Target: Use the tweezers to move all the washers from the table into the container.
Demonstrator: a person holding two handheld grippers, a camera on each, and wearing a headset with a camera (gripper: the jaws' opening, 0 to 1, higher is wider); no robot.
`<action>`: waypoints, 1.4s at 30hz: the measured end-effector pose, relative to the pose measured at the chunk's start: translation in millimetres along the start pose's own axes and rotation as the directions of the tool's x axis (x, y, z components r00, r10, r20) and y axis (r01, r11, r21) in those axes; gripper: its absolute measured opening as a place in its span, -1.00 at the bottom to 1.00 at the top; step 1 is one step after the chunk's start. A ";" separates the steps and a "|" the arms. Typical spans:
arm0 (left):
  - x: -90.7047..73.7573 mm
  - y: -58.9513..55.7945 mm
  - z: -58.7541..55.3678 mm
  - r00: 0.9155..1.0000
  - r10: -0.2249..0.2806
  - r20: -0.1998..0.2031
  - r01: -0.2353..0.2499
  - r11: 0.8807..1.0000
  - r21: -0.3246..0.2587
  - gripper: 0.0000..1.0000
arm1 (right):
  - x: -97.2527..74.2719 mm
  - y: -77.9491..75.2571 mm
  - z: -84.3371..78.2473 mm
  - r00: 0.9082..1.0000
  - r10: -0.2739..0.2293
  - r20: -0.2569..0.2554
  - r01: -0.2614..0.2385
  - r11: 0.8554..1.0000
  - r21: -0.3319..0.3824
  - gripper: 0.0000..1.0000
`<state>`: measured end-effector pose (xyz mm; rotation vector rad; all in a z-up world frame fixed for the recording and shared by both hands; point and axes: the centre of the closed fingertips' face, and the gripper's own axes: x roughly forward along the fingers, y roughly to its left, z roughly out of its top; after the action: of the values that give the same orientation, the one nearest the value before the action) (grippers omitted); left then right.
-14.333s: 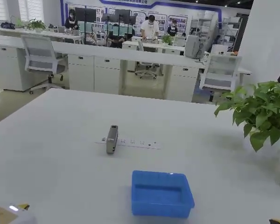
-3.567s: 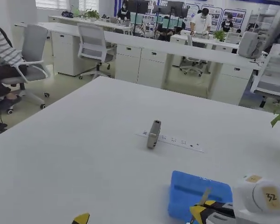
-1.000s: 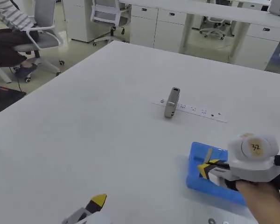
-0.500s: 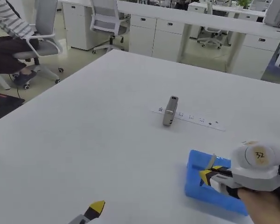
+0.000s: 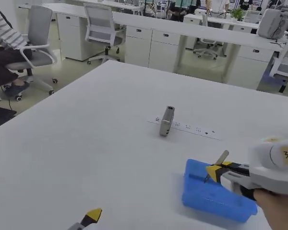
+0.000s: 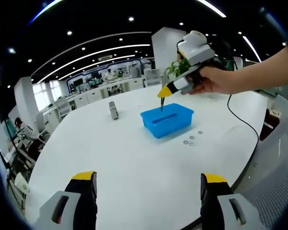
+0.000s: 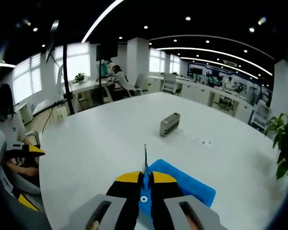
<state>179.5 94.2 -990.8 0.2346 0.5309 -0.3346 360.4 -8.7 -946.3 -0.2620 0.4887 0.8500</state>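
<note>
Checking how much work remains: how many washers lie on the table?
4, on the table beside the blue container: one washer alone, a cluster of three nearer the camera. They look tiny; others may be hidden.

Blue container [image 5: 201, 200] upright, washers [image 6: 188, 142] lying just beside it — tweezers [image 5: 222, 158] tip-down above.

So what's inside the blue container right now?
The tweezers, shut in the right gripper, point down over the blue container; the floor that shows looks bare. Its walls and the gripper hide the rest. Several washers lie outside on the table.
</note>
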 end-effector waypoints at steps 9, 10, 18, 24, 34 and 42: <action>0.2 -1.3 0.2 1.000 -0.008 0.000 0.008 1.000 -0.005 0.83 | -23.7 7.7 -1.5 0.999 -0.013 0.038 0.012 1.000 0.023 -0.94; 0.2 -1.4 0.3 1.000 -0.008 0.001 0.008 1.000 -0.004 0.83 | -25.2 8.5 -3.1 0.999 -0.014 0.041 0.013 0.999 0.030 -0.94; 0.0 -2.0 -0.6 1.000 -0.007 -0.005 0.007 1.000 0.002 0.83 | -28.1 14.3 -32.2 1.000 -0.013 0.017 0.011 0.995 0.096 -0.94; 0.3 -2.6 -1.2 1.000 -0.008 -0.010 0.008 1.000 0.008 0.83 | -27.3 20.6 -52.4 1.000 -0.007 -0.014 0.009 0.992 0.122 -0.94; 1.2 -3.1 -2.5 1.000 -0.011 -0.019 0.011 1.000 0.010 0.82 | -25.6 22.6 -81.7 0.998 -0.004 -0.068 0.015 0.986 0.167 -0.93; 1.2 -0.9 -3.2 1.000 0.000 -0.022 0.001 1.000 0.010 0.82 | -25.3 26.0 -92.7 0.996 0.001 -0.088 0.016 0.982 0.189 -0.93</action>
<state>178.6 94.0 -994.1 0.2484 0.5505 -0.3358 297.8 -46.6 -1013.7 -0.1264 0.6464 0.7806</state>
